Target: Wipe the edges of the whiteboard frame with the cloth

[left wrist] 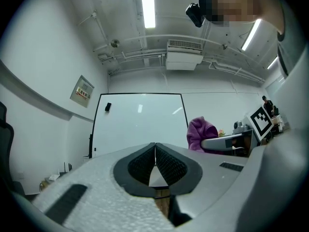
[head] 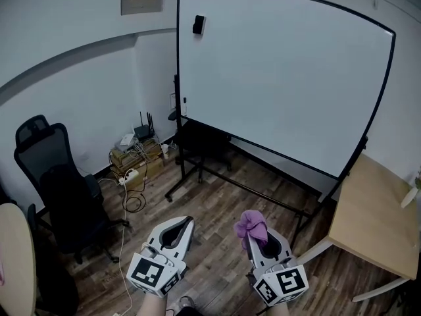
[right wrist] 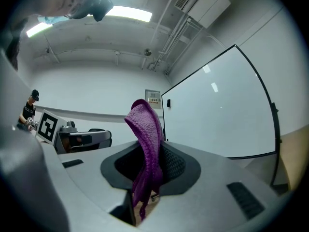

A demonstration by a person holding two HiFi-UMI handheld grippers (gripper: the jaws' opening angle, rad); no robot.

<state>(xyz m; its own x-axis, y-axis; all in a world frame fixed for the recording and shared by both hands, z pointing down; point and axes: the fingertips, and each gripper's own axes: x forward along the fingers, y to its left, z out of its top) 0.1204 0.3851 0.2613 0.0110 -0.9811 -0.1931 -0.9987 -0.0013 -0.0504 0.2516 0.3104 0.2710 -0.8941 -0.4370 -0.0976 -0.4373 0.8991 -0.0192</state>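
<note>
Right tongs [head: 258,240] clamped on purple cloth [head: 250,226], left tongs [head: 176,232] closed and empty, both held low, well apart from the whiteboard [head: 276,78] ahead

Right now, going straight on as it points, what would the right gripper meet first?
Likely the whiteboard, near its left frame edge. The right gripper, shut on the cloth, aims about there with nothing between; depth is unclear.
</note>
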